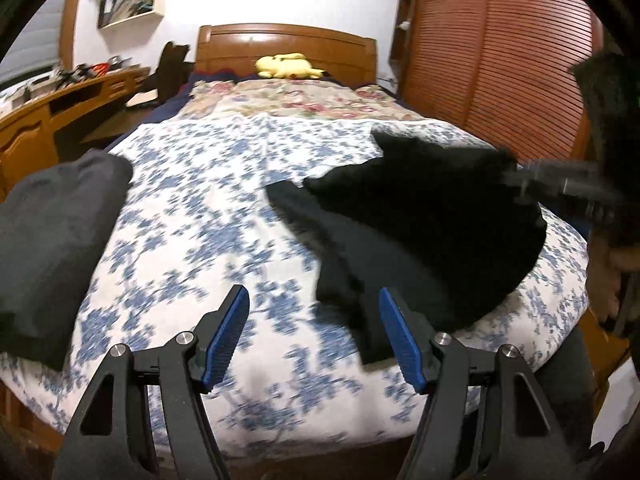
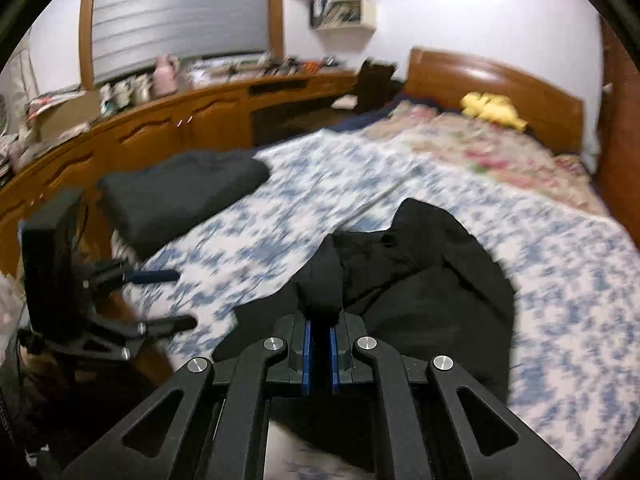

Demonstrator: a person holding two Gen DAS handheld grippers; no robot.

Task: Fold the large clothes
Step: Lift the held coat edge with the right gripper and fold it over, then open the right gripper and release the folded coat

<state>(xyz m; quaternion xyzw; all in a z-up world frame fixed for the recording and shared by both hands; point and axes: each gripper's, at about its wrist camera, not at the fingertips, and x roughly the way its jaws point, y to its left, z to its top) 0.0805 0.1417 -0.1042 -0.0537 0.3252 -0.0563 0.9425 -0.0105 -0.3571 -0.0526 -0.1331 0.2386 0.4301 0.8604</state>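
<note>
Right claw (image 2: 319, 354) is clenched on a fold of the black garment (image 2: 420, 280), its blue pads pinching a bunched ridge of cloth that rises just ahead of the tips. Left claw (image 1: 314, 336) stands released, nothing between its blue pads (image 1: 226, 336), over the flowered bedspread (image 1: 192, 220). That garment lies rumpled on the near right part of the bed; in the left wrist view its long axis runs from the near edge, beside the left claw's right finger, away toward the wardrobe (image 1: 500, 60) side, with a narrow part pointing toward the bed's middle. A folded dark grey garment (image 1: 52, 240) rests at the bed's left edge, well apart from the black one. Farther off, a yellow plush toy (image 1: 288, 67) lies against the headboard (image 1: 286, 46). A cluttered desk (image 2: 160, 120) runs along the left wall, and a wall shelf (image 2: 344, 0) holds books.
</note>
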